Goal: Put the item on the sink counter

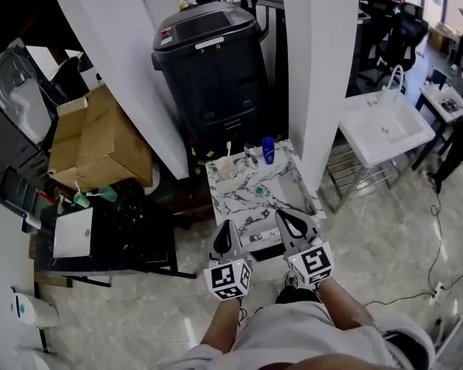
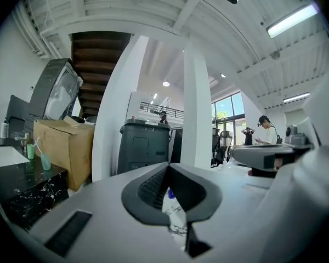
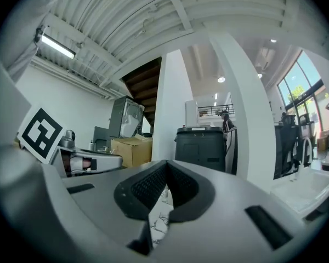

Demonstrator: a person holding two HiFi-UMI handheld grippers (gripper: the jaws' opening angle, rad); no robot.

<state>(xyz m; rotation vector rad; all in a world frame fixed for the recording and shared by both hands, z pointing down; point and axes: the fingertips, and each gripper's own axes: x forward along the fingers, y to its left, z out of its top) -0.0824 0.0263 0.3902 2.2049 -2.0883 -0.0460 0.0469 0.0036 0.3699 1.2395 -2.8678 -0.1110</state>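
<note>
Below me: marble sink counter [image 1: 287, 200], grey-veined, on a pale tiled floor. At the counter's far edge a blue bottle [image 1: 268, 150] and a toothbrush cup [image 1: 226, 165], both upright. Behind the counter a black bin [image 1: 212, 68]; left of it a cardboard box [image 1: 100, 141]; right, a white basin [image 1: 386, 126]. My left gripper [image 1: 224, 236] and right gripper [image 1: 295, 226] hover at the counter's near edge, jaws pinched together, empty.

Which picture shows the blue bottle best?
The head view: the blue bottle stands whole on the marble counter. The left gripper view shows only a blue sliver past its jaws. The right gripper view does not show it.
</note>
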